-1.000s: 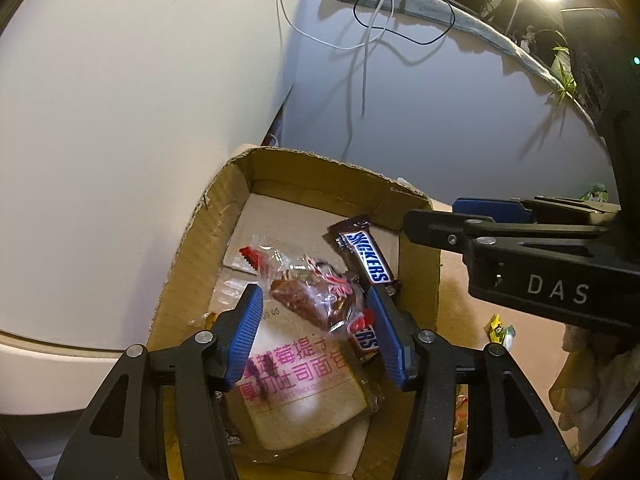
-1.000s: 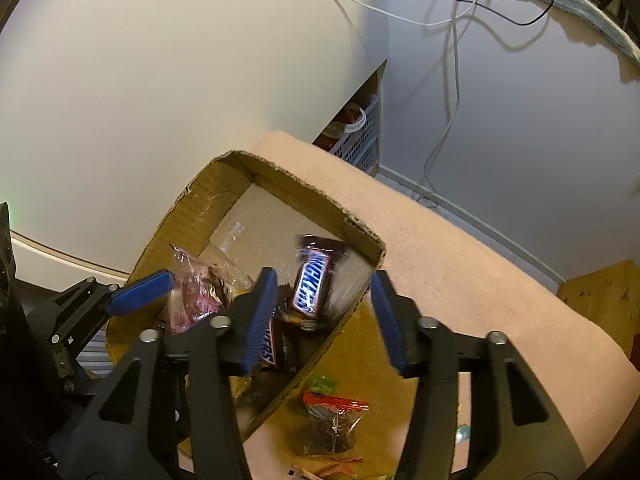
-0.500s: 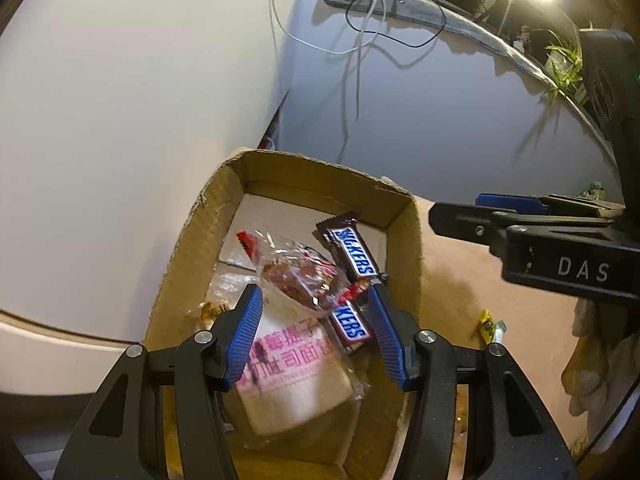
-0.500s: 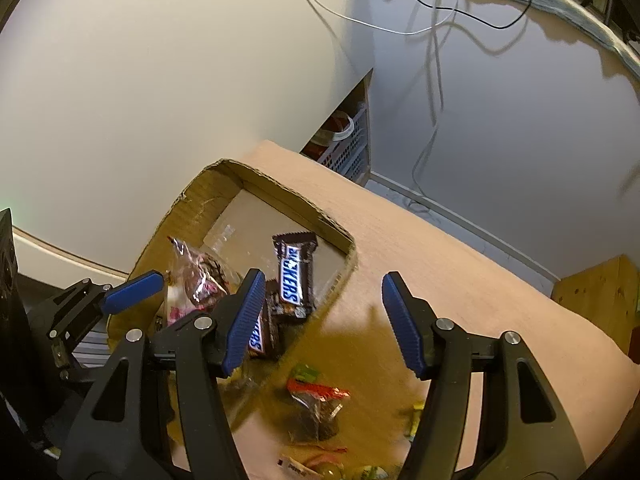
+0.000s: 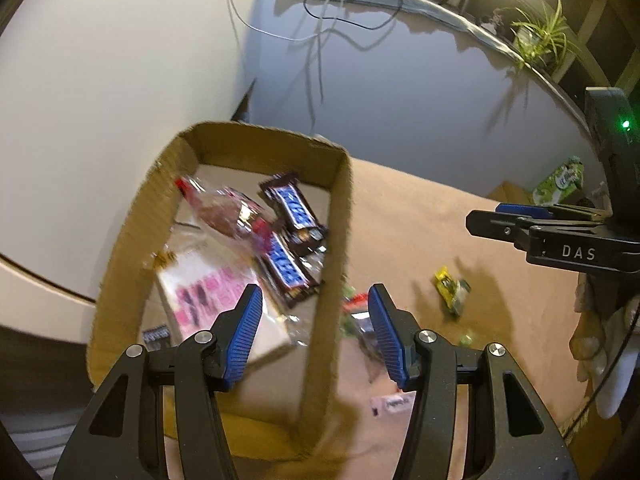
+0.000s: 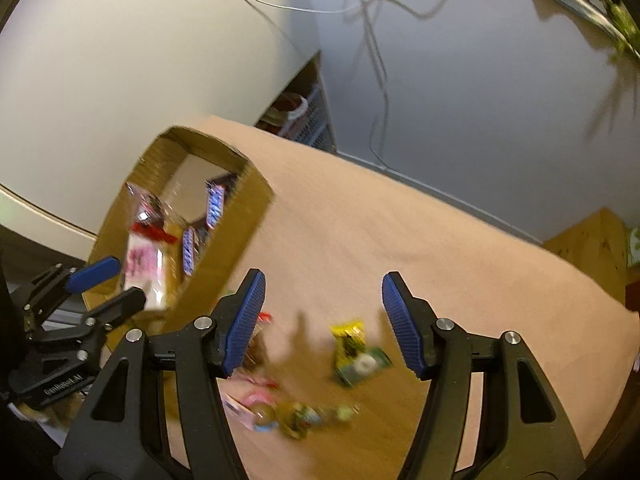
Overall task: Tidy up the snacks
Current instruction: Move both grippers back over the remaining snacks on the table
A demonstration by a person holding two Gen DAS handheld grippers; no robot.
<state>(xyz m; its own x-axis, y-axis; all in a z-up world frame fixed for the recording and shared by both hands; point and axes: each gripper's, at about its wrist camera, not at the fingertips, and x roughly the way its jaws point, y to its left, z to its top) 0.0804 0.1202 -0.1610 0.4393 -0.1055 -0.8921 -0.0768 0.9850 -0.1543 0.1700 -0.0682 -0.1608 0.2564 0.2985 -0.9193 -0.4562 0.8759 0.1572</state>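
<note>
Snacks like the yellow packet [image 6: 347, 338] look light, crinkly, slippery; pinch mid-body. Right gripper [image 6: 323, 320] and left gripper [image 5: 316, 334] jaws both apart, empty.

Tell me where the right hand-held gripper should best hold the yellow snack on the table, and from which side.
Probably across the middle of the yellow snack, coming from above. It lies flat on the table, apart from the box, and its long axis runs away from the camera, so the open right hand-held gripper could close on its narrow width.
</note>
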